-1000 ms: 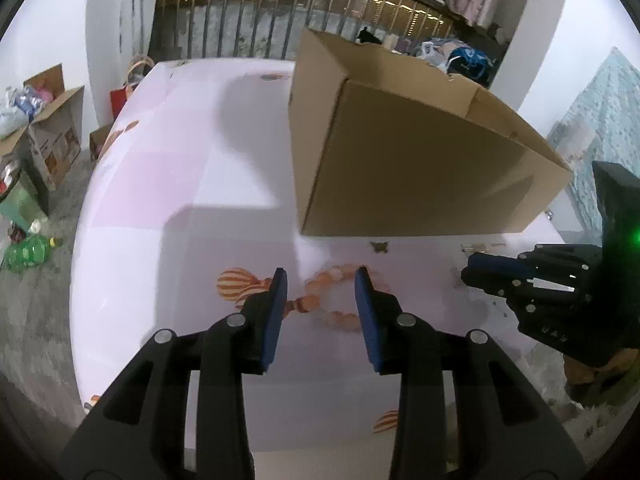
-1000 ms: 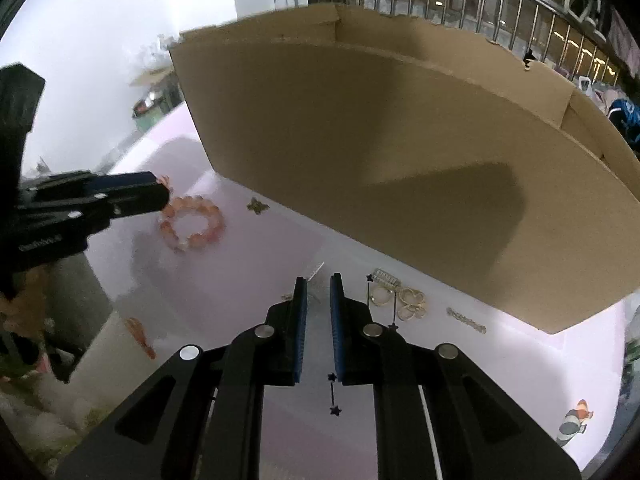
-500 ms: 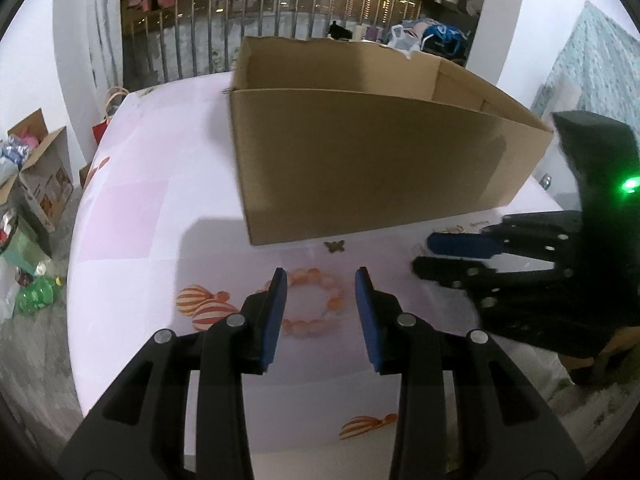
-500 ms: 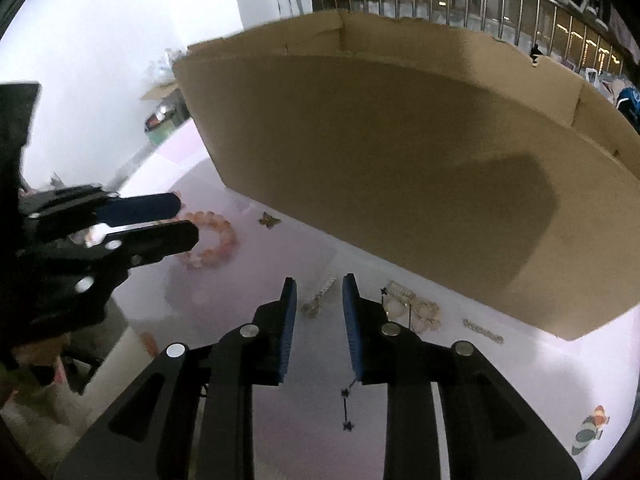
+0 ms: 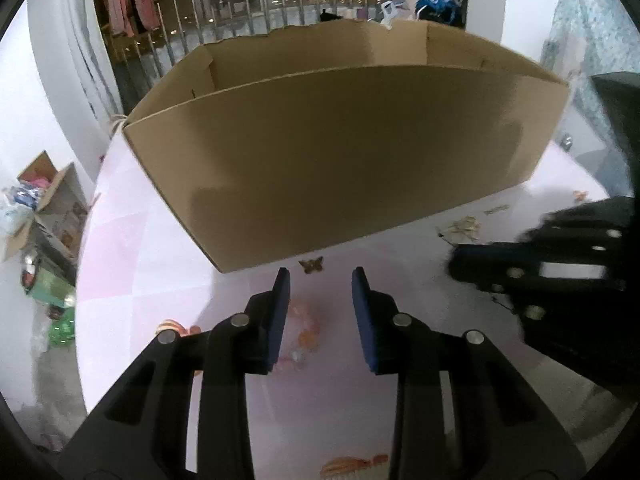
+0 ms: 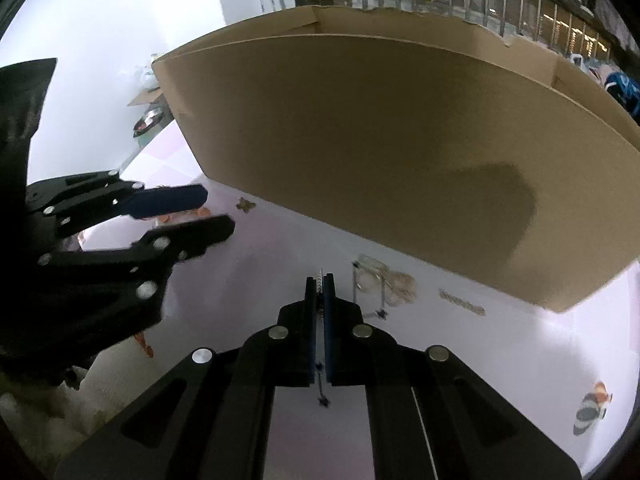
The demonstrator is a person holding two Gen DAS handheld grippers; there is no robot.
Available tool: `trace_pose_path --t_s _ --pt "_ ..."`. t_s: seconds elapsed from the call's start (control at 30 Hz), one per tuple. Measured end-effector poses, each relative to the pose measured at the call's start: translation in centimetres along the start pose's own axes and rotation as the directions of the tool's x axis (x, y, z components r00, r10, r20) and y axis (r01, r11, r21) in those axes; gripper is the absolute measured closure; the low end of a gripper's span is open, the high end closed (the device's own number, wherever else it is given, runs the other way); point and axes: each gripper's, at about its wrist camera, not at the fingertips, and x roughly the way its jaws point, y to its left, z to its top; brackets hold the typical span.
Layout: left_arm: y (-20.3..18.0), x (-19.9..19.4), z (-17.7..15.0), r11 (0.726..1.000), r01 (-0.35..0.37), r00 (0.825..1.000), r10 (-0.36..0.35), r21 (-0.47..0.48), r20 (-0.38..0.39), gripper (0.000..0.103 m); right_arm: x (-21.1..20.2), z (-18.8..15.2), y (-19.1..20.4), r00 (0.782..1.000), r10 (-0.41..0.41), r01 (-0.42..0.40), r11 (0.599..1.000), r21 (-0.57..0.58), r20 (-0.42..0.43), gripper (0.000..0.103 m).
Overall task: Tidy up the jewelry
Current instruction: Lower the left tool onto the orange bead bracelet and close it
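Cardboard box (image 5: 352, 152) interior mostly hidden; left gripper (image 5: 320, 276) gapes, right gripper (image 6: 320, 280) pinches chain (image 6: 319, 278).

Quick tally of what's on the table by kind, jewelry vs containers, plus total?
Cardboard box: 1
Pink bead bracelet: 1
Butterfly charm: 1
Sparkly strip pinched in the right gripper: 1
Beaded bar: 1
Pile of rings and chain: 1 cluster, pieces too blurred to separate
Total: 6

Left gripper (image 5: 320, 276): jaws spread wide, pointing toward 12 o'clock, nothing between pads. Right gripper (image 6: 320, 280): jaws nearly closed, pinching a thin chain (image 6: 319, 280); seen at 3 o'clock from left wrist.
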Motion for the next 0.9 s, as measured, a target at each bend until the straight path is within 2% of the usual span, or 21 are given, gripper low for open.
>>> trace_pose_path --t_s 0.27,0.57,0.67,0.77,0.9 --pt "0.1 1.7 0.7 0.989 -0.067 0.997 0.060 -0.133 -0.050 0.074 -1.0 -1.0 -1.7 1.000 -0.002 0.002 0.999 0.051 0.010 0.100" --pt "-0.6 2.2 0.7 0.960 -0.162 0.987 0.156 -0.227 -0.044 0.086 -1.3 -0.7 -2.2 1.000 -0.012 0.011 0.997 0.080 0.018 0.100" --pt "-0.7 2.3 0.8 0.955 -0.174 0.985 0.167 -0.239 -0.047 0.088 -1.2 -1.1 -2.0 1.000 -0.015 0.013 0.995 0.094 0.020 0.100" --pt "-1.6 2.4 1.1 0.958 -0.185 0.983 0.180 -0.220 -0.044 0.095 -1.4 -1.3 -2.3 1.000 -0.016 0.014 0.994 0.104 0.021 0.100" --pt "-2.0 2.2 1.0 0.957 -0.181 0.983 0.176 -0.225 -0.044 0.096 -1.6 -1.3 -3.1 1.000 -0.014 0.011 0.994 0.105 0.027 0.100"
